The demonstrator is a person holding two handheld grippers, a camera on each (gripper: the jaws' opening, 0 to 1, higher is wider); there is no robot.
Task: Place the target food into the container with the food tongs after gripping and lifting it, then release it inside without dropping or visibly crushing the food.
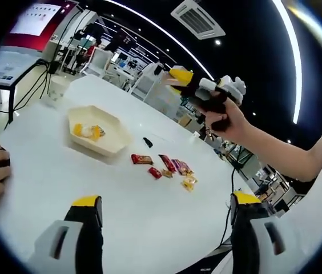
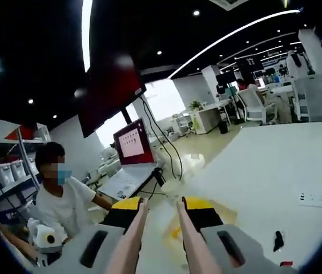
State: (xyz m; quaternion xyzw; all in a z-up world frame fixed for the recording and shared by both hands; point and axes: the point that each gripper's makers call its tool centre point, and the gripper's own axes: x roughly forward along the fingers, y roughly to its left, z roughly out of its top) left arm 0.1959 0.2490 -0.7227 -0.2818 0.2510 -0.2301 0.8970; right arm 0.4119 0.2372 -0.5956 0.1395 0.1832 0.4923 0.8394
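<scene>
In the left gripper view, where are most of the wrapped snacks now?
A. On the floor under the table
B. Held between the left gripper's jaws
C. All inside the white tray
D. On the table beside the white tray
D: the wrapped snacks lie in a loose group on the table beside the white tray, which holds only a few yellow pieces.

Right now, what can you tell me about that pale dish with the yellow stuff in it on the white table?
The dish is a shallow, cream-coloured tray with angled corners and raised sloping walls; it looks like plastic or paper pulp. It sits flat on the white table, toward the far side, apart from the scattered wrapped snacks. Inside lie a few yellow and white food pieces, bunched at one end. Nothing grips it.
</scene>
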